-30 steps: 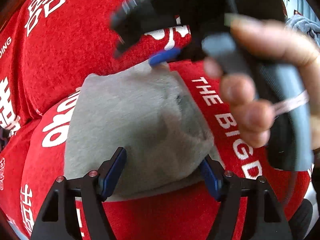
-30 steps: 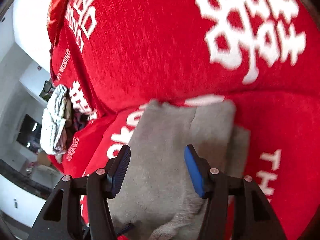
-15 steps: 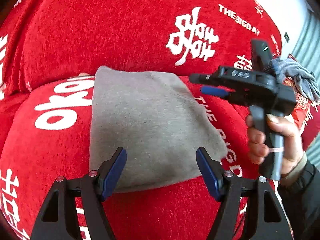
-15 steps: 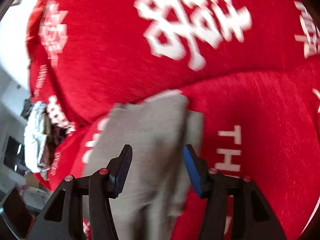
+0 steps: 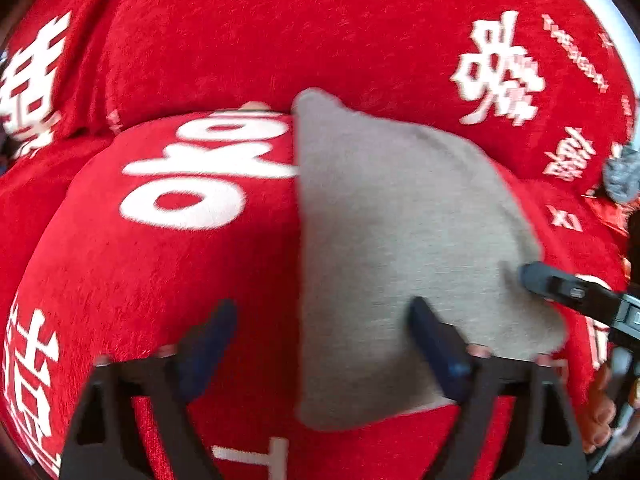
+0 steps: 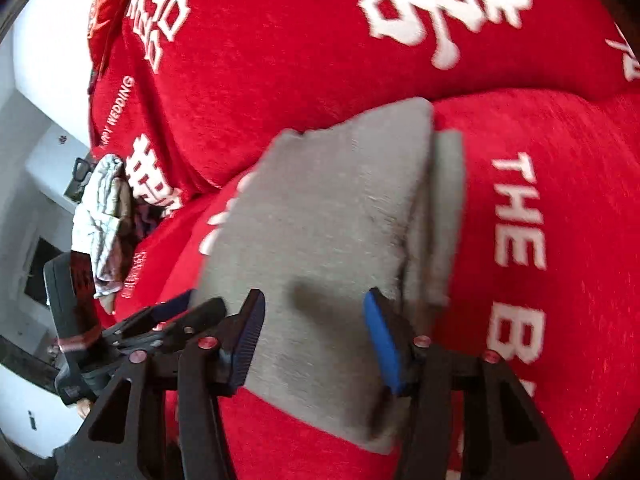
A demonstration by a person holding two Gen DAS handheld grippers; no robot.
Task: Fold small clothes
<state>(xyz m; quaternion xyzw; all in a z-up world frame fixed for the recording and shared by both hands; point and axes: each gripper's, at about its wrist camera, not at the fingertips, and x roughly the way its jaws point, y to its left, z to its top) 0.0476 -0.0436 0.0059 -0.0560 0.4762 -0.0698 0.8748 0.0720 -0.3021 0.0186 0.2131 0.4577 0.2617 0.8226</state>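
Observation:
A folded grey garment (image 5: 400, 240) lies flat on a red sofa cover with white lettering (image 5: 180, 260). My left gripper (image 5: 324, 344) is open and empty, hovering over the garment's left edge. My right gripper (image 6: 312, 336) is open and empty above the garment's near part (image 6: 332, 216). A lower grey layer sticks out along the garment's right side in the right wrist view. The right gripper's tip (image 5: 560, 288) shows at the garment's right edge in the left wrist view. The left gripper (image 6: 168, 320) shows at the left of the right wrist view.
A pile of other grey and patterned clothes (image 6: 104, 216) lies on the sofa to the left of the garment. A grey cloth (image 5: 620, 176) lies at the far right in the left wrist view. The red sofa backrest (image 6: 280, 40) rises behind. A white wall (image 6: 36, 80) stands at the left.
My left gripper has shifted left, so the garment now sits right of centre. My right gripper has come down close over the garment. Both stay open.

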